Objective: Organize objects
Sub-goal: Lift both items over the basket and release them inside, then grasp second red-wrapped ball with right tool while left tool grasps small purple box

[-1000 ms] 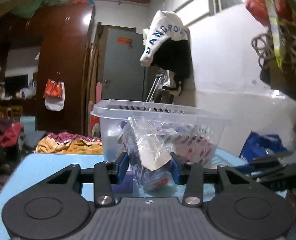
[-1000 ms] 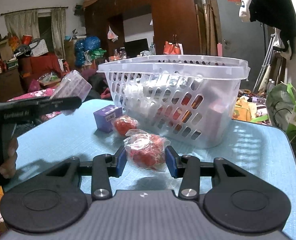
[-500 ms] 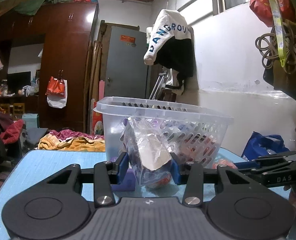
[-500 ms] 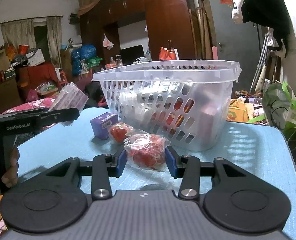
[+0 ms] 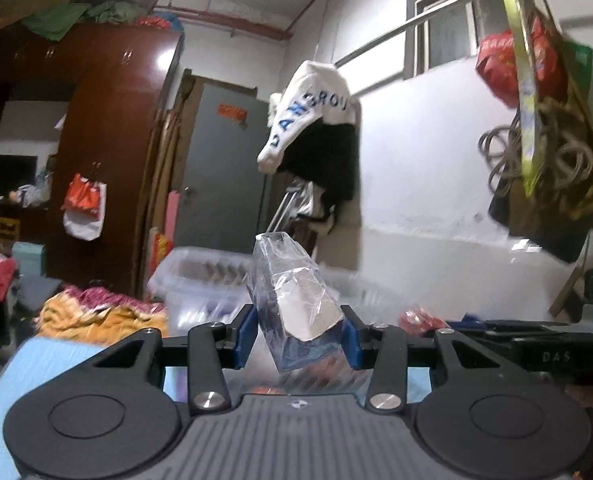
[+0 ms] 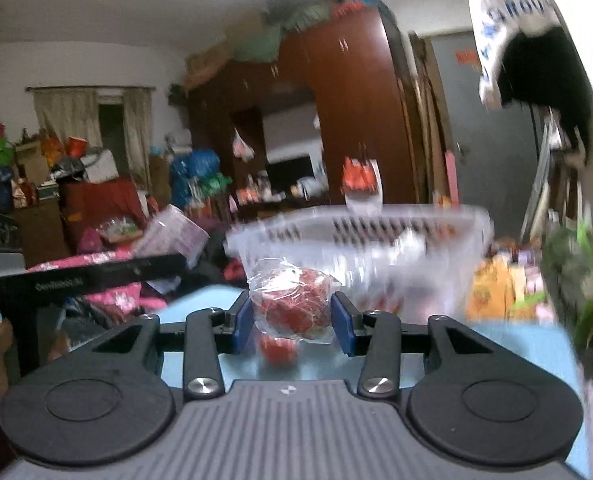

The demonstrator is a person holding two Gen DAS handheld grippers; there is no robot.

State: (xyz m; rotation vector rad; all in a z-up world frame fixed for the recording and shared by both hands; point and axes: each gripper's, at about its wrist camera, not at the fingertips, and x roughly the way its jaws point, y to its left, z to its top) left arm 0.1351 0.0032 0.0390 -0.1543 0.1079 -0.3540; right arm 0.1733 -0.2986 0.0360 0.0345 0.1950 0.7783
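Left wrist view: a crinkled clear-wrapped packet (image 5: 296,304), white and blue inside, was held clenched between the jaws of the left gripper (image 5: 299,336), raised before the perforated translucent plastic basket (image 5: 200,280). Right wrist view: a cellophane bag of red round pieces (image 6: 292,304) was gripped by the right gripper (image 6: 292,322), above the blue tabletop (image 6: 508,340). Several items were already in the basket; one red wrapped piece (image 6: 278,350) was left on the tabletop. Both held items were judged not yet deposited.

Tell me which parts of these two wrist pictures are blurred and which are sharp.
Left wrist view: the clear basket smears, while the wrapped packet in the left tool stays crisp. Right wrist view: the basket and room streak; the red bag stays fairly sharp.
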